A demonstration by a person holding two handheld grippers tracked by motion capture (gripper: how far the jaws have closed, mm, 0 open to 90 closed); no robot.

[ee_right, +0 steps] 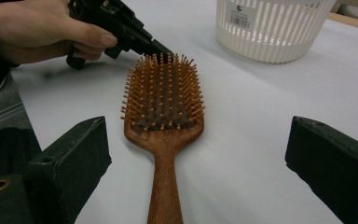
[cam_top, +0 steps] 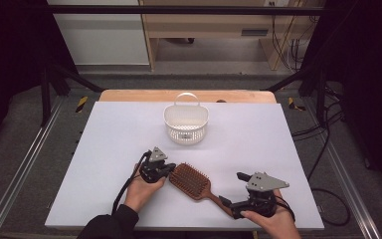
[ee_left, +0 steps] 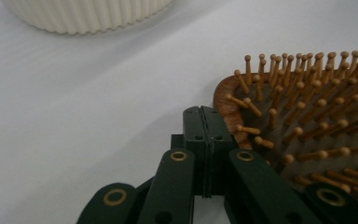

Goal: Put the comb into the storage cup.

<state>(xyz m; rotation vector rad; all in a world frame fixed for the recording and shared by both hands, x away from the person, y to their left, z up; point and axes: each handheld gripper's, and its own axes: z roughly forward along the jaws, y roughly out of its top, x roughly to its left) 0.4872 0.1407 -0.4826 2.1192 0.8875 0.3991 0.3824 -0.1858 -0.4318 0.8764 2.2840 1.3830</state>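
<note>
A wooden hairbrush (cam_top: 189, 180) lies bristles up on the white worktop (cam_top: 104, 139), in the lower middle of the high view, its handle running toward the lower right; the left gripper (cam_top: 170, 168) has its fingers pressed together with nothing between them, tips just beside the brush head's rim at its far end; the right gripper (cam_top: 234, 191) sits at the handle end, its fingers spread wide to either side of the handle without touching it; a white ribbed basket (cam_top: 186, 123) stands beyond, upper centre.
</note>
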